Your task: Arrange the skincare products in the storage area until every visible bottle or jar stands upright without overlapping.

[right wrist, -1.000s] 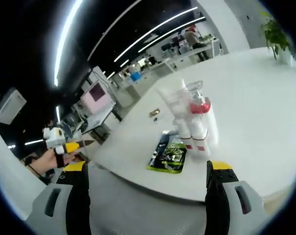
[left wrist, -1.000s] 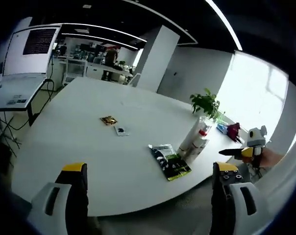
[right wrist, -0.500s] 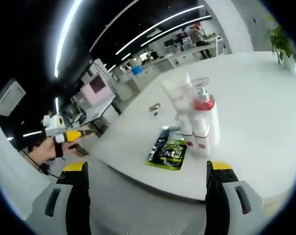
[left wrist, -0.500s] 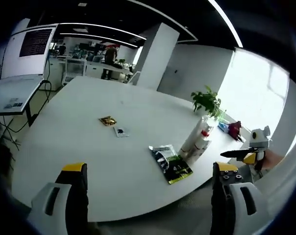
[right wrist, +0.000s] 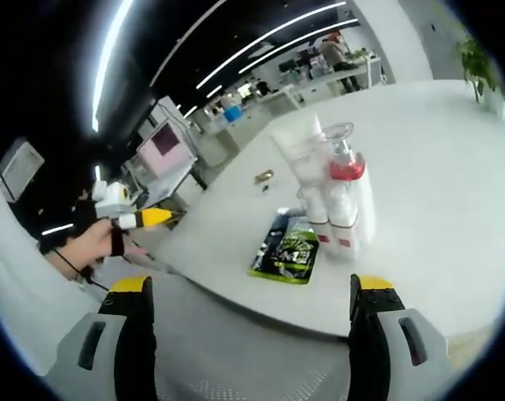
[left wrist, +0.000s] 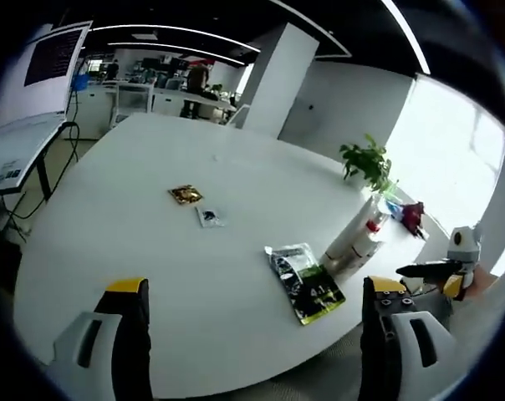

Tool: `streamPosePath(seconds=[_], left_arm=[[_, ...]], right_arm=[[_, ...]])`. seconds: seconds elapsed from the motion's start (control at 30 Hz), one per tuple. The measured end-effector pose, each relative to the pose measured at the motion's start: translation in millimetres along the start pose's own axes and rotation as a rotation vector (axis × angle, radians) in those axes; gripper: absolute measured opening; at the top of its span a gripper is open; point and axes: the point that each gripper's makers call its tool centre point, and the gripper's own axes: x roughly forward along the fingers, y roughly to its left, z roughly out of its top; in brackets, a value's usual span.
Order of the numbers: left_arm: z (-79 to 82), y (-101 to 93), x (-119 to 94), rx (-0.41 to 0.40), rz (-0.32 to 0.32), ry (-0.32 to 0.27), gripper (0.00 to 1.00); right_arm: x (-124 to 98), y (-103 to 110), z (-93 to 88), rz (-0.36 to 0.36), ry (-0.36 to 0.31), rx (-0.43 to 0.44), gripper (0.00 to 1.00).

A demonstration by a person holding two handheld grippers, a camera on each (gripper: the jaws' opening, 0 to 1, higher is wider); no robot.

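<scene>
Now, bottles upright, well ahead of open R tool.

We see cluster of skincare bottles upright near table edge, touching or overlapping one another: pump bottle with red collar and clear cap, two small white bottles with red bands in front, white tube behind. In left gripper view, same cluster stands just beside green-black sachet lying flat.
</scene>
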Motion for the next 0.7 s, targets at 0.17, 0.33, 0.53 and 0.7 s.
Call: streamPosePath(seconds=[0.17, 0.33, 0.53, 0.7], left_arm=[[2.9, 1.6, 23.6, 0.03, 0.014, 0.058, 0.99], [8.2, 2.3, 50.9, 0.023, 0.061, 0.089, 0.99], [9.5, 3.7, 86.6, -0.003, 0.14, 0.164, 0.98], [12.9, 16.6, 115.9, -0.039, 0.187, 0.217, 0.97]], right_arm=[[-0.2, -0.3, -2.4, 0.001, 0.013, 0.006, 0.97], [-2.8, -4.5, -4.2, 0.007, 0.018, 0.028, 0.95], [-4.4, -5.2, -1.5, 0.011, 0.0, 0.07, 0.94], [-4.6, -4.7, -1.0, 0.008, 0.003, 0.088, 0.93]])
